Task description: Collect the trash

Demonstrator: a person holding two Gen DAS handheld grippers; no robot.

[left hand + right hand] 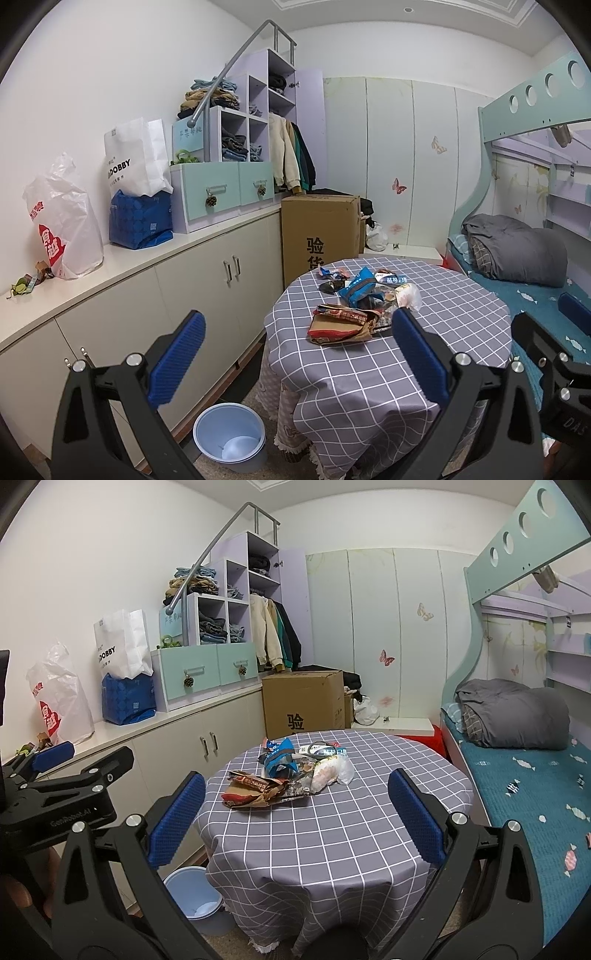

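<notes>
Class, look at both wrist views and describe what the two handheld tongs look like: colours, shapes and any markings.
Both tongs, left and right, match: two black angular arms with triangular cut-outs, silver round bolts at the joints, and long blue ribbed pads on the fingers. The right view shows pale lettering, "GenRobot.AI", on the left tongs' black body. The left view shows partial lettering, "DAS", on the right tongs. No cables or sleeves show.

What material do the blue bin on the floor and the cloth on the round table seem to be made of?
Blue bin: probably plastic, smooth and slightly glossy, since its inner bottom reflects light.
Table cloth: apparently woven fabric, matte grey with white checks; it drapes in soft folds, and its lower edge looks frayed.
</notes>
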